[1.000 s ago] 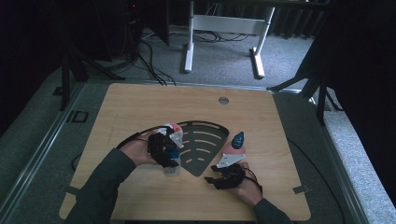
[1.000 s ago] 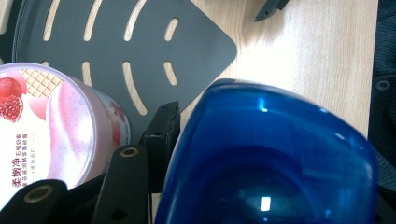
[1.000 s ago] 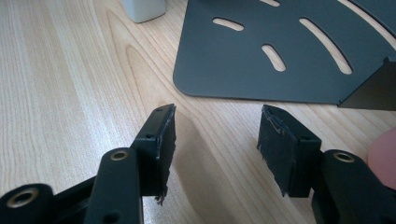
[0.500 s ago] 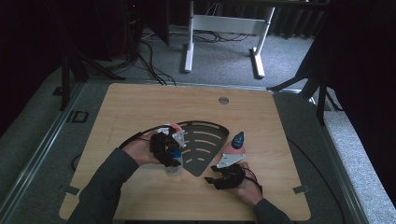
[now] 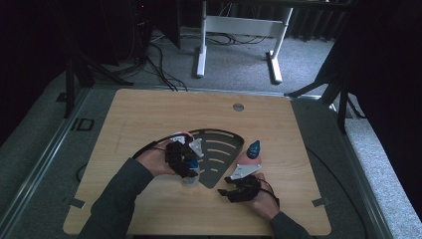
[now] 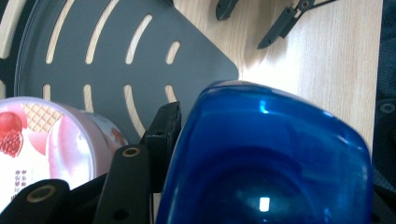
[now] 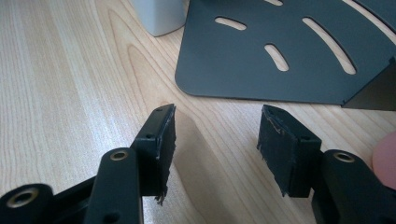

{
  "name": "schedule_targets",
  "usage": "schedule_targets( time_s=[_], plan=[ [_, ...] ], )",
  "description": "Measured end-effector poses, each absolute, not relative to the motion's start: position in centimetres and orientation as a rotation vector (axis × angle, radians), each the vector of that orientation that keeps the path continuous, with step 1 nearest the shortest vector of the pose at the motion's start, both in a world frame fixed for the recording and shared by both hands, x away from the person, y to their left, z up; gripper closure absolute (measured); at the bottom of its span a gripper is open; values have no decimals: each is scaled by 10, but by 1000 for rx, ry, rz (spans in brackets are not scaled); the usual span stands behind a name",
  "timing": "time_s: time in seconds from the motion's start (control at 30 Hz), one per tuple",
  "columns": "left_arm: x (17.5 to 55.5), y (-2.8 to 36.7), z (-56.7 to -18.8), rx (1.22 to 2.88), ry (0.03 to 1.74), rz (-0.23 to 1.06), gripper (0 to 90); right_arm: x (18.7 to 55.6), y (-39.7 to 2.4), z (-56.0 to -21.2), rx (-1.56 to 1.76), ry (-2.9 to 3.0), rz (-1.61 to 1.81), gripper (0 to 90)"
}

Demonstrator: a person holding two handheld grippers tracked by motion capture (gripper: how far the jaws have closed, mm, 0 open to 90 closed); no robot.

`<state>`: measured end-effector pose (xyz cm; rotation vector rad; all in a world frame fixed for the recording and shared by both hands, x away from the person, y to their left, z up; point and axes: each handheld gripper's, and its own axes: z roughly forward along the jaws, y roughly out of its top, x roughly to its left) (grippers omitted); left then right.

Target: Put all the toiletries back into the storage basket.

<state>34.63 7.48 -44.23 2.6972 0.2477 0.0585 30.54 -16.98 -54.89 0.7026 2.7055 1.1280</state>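
My left gripper [image 5: 189, 167] points down and is shut on a blue translucent container [image 6: 271, 163]; one black finger [image 6: 161, 135] presses its side. In the high view that container [image 5: 190, 178] stands at the near left corner of a dark fan-shaped slotted plate [image 5: 221, 154], and its pale base [image 7: 159, 16] rests on the wood. A pink fruit-print cup [image 6: 42, 140] sits just beside the left finger. My right gripper [image 7: 217, 135] is low over the bare table by the plate's near corner [image 7: 261, 60], open, with nothing between its pads; it is also in the high view [image 5: 225, 191].
A blue-topped pink object [image 5: 253, 149] stands at the plate's right edge, just beyond my right hand. The wooden table [image 5: 149, 114] has free room at the back and left. A round grommet [image 5: 238, 107] lies near the far edge.
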Motion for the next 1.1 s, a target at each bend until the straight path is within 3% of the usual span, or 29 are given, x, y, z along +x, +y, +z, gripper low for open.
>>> schedule_targets(
  time_s=[0.63, 1.1],
  plan=[
    [348, 71, -438, 2670, 239, 8, 546, 305, -169, -550, 703, 2708, 1129, 460],
    [361, 62, -433, 2661, 266, 50, 546, 305, -168, -550, 697, 2713, 1129, 460]
  ],
)
